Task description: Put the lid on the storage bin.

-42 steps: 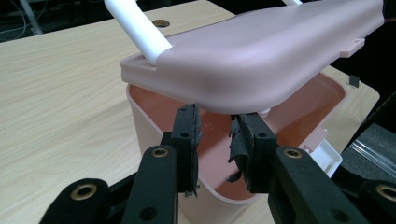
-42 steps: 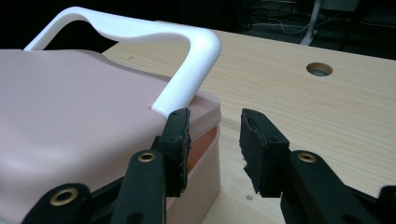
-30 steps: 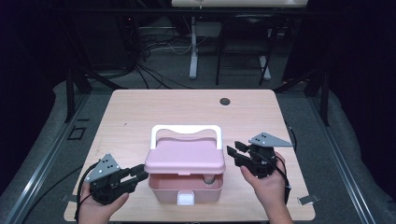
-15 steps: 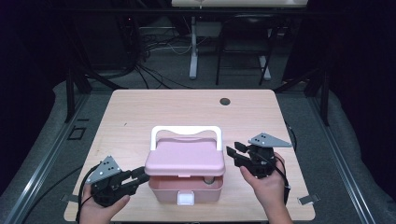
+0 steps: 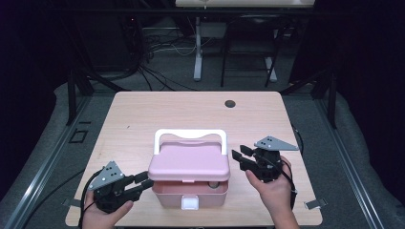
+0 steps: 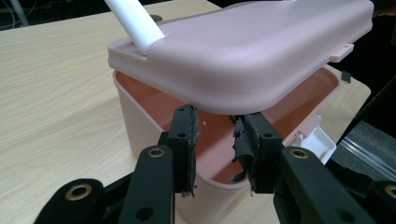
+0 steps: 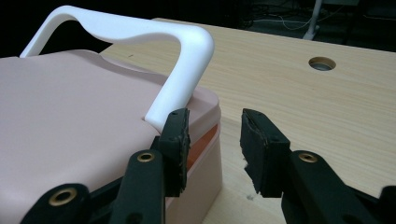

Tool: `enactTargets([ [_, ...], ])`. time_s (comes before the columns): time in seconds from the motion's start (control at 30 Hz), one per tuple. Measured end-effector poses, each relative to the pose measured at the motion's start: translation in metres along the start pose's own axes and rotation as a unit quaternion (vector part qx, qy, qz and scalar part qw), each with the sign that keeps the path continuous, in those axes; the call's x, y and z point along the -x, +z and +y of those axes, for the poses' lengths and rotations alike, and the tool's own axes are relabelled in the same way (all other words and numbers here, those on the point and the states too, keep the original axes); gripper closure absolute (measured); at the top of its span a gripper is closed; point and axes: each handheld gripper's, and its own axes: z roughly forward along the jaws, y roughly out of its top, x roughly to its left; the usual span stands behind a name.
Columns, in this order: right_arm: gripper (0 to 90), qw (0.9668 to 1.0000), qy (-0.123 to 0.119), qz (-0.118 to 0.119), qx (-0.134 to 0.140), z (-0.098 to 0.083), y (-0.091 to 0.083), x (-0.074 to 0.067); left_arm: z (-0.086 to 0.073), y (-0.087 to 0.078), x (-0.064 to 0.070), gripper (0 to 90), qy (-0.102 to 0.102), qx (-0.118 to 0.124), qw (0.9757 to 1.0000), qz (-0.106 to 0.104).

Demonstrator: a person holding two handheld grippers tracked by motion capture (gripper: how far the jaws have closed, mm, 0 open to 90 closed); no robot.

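The pink plastic box (image 5: 190,179) with a white handle (image 5: 189,135) sat mid-tabletop (image 5: 143,114), lid ajar. Beside it, the left gripper (image 5: 143,180), jaws just widening, and the spread right gripper (image 5: 238,158) held nothing; opening the lid probably comes next.

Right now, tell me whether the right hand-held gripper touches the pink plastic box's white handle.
Cannot tell. In the right gripper view the right hand-held gripper has one pad level with the white handle, contact unclear; the high view shows no plain gap.

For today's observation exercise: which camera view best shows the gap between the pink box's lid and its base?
The left gripper view: the lid hangs raised over the base, baring the interior. The high view shows a dark slit under the lid's front edge; the right gripper view shows a thin gap at one corner.
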Motion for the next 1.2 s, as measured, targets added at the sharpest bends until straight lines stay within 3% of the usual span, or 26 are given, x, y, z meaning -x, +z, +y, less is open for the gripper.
enactTargets([
  [0.77, 62.0, 1.0000, 0.001, -0.001, 0.001, -0.001, 0.001, 0.000, -0.011, 0.001, 0.002, 70.1, 0.016, -0.012, 0.9998, 0.004],
  [1.2, 61.5, 1.0000, 0.005, 0.002, 0.005, -0.001, -0.001, 0.000, -0.016, 0.001, 0.004, 70.9, 0.013, -0.013, 0.9998, 0.006],
])
